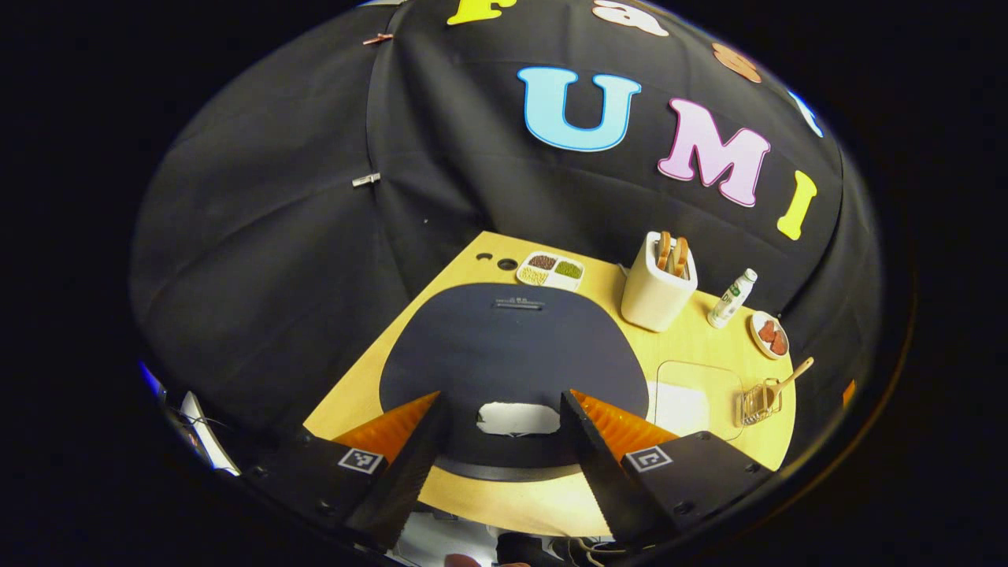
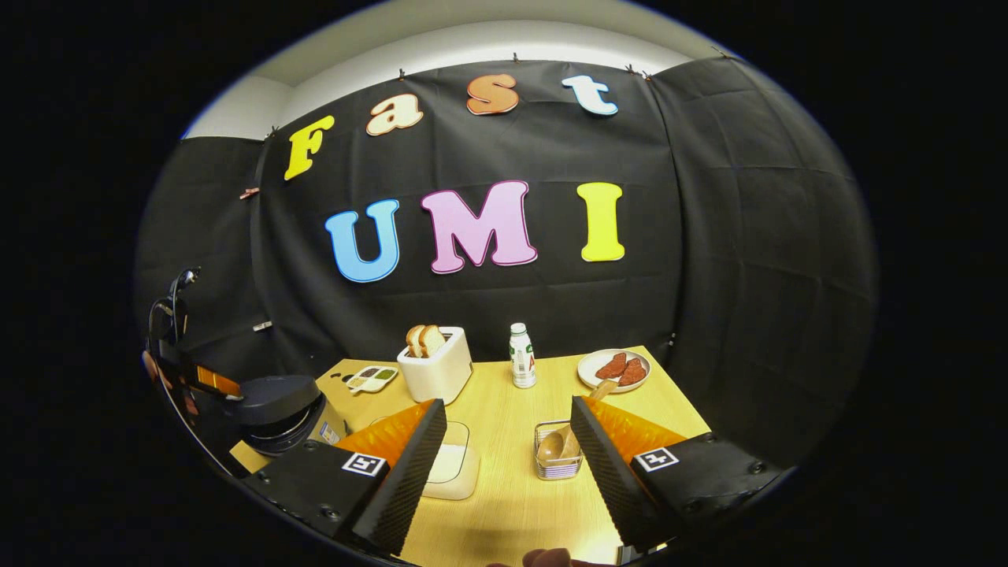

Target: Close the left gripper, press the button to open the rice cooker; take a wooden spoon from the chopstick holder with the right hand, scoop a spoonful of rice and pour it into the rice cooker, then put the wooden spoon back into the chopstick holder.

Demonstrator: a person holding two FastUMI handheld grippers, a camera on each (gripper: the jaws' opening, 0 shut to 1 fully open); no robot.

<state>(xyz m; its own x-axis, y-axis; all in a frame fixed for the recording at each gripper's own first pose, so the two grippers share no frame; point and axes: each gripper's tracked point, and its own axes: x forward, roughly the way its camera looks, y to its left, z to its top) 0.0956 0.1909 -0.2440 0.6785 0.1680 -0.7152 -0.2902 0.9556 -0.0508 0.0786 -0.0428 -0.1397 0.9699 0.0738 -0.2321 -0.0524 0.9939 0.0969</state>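
Now both claws, left claw [image 1: 500, 417] & right claw [image 2: 508, 441], gape open. Light, stiff wooden spoon [image 2: 568, 435] in wire chopstick holder [image 2: 557, 461]: grab its thin handle.

Black cloth [image 2: 709, 236] (pinned with small clips) hangs behind the pale wooden surface [image 2: 504, 480]; above the cloth, a white wall [image 2: 472, 39].

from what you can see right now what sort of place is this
Probably a staged kitchen counter in a recording booth: a pale wooden table against black cloth holds a dark rice cooker, a white toaster with bread slices and a wire holder with a wooden spoon.
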